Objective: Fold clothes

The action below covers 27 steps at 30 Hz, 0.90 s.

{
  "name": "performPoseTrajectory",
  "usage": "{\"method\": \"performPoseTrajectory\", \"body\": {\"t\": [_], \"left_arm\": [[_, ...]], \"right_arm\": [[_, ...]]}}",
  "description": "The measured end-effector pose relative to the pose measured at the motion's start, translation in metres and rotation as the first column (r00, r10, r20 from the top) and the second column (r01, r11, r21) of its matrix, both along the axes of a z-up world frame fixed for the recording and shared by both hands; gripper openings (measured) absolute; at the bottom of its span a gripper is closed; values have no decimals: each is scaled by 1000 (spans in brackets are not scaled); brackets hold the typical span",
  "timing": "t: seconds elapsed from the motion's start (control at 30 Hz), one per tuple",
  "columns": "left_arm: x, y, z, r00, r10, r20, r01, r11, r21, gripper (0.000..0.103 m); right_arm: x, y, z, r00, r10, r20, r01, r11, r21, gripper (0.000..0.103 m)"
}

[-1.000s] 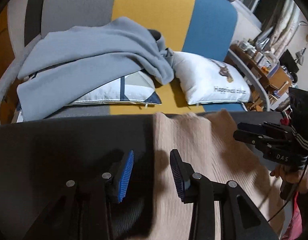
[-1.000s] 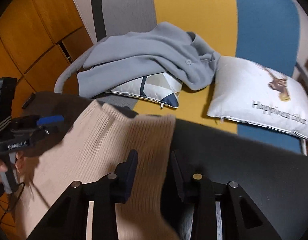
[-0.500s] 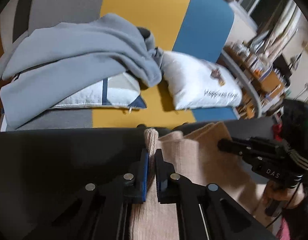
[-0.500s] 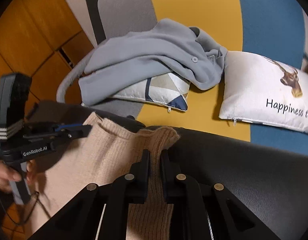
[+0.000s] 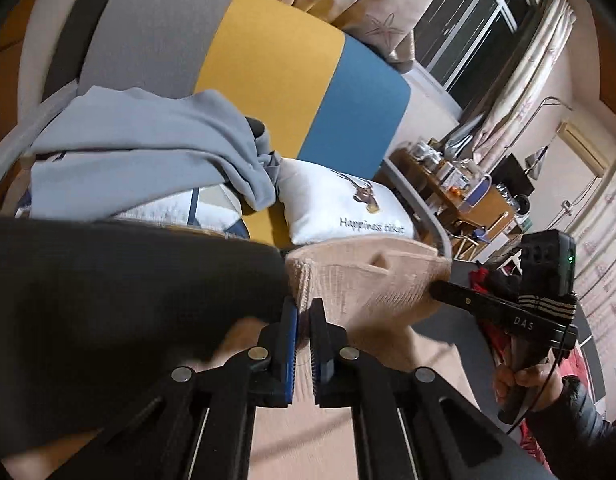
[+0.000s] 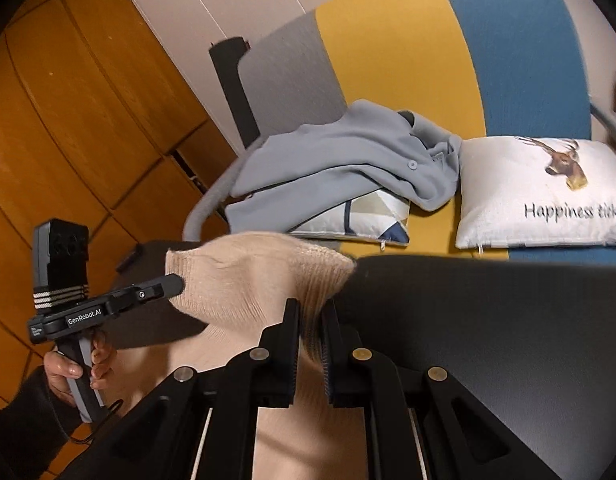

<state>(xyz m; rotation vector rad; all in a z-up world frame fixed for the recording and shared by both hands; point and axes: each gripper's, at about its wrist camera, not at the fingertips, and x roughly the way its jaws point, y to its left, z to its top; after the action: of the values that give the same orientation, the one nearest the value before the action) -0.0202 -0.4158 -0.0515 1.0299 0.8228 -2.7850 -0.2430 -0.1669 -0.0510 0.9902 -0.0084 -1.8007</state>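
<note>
A beige ribbed knit garment [image 5: 359, 296] lies on a black surface [image 5: 108, 288]. My left gripper [image 5: 304, 308] is shut on its left far corner and holds that edge lifted. My right gripper [image 6: 309, 308] is shut on the other far corner of the same garment [image 6: 244, 280], also lifted. Each gripper shows in the other's view: the right gripper at the right of the left wrist view [image 5: 437, 290], the left gripper at the left of the right wrist view [image 6: 176, 282]. The cloth between them sags and bunches.
Behind the black surface stands a sofa in grey, yellow and blue [image 6: 407, 48]. A grey garment [image 6: 339, 160] lies on a patterned cushion there, next to a white deer cushion [image 6: 547, 196]. Wooden cabinets [image 6: 68, 120] are at the left, a cluttered desk [image 5: 459, 184] at the right.
Both grippers closed on the beige garment's far corners, then lifted them up off the black surface. The cloth edge now hangs raised between them and both views tilt upward.
</note>
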Motion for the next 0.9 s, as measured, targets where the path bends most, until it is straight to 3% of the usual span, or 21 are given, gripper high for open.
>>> {"method": "performPoseTrajectory", "body": {"t": [0.17, 0.3, 0.4, 0.5, 0.63, 0.67, 0.8, 0.9], "left_arm": [[41, 25, -35, 998, 10, 62, -12, 999, 35, 4], [59, 39, -65, 993, 23, 115, -30, 997, 64, 4], [73, 42, -77, 991, 35, 126, -49, 992, 112, 5], [88, 35, -85, 992, 56, 114, -79, 974, 210, 9], [109, 20, -95, 989, 108, 98, -136, 927, 351, 16], [115, 16, -97, 988, 121, 95, -149, 911, 385, 16], [109, 18, -97, 991, 99, 95, -131, 896, 424, 22], [94, 25, -94, 991, 80, 103, -115, 904, 412, 24]], "right_arm": [[42, 49, -20, 998, -33, 47, 33, 999, -3, 9], [66, 72, -53, 995, -60, 83, 55, 997, 57, 9], [84, 81, -69, 997, -61, 57, 54, 991, 118, 9], [95, 95, -77, 996, -57, 73, 47, 989, 142, 11], [99, 121, -77, 982, -70, 177, 58, 996, 72, 33], [98, 124, -77, 975, -74, 209, 66, 997, 45, 35], [93, 130, -78, 945, -86, 316, 103, 994, -39, 35], [85, 120, -82, 928, -99, 360, 130, 990, -62, 35]]}}
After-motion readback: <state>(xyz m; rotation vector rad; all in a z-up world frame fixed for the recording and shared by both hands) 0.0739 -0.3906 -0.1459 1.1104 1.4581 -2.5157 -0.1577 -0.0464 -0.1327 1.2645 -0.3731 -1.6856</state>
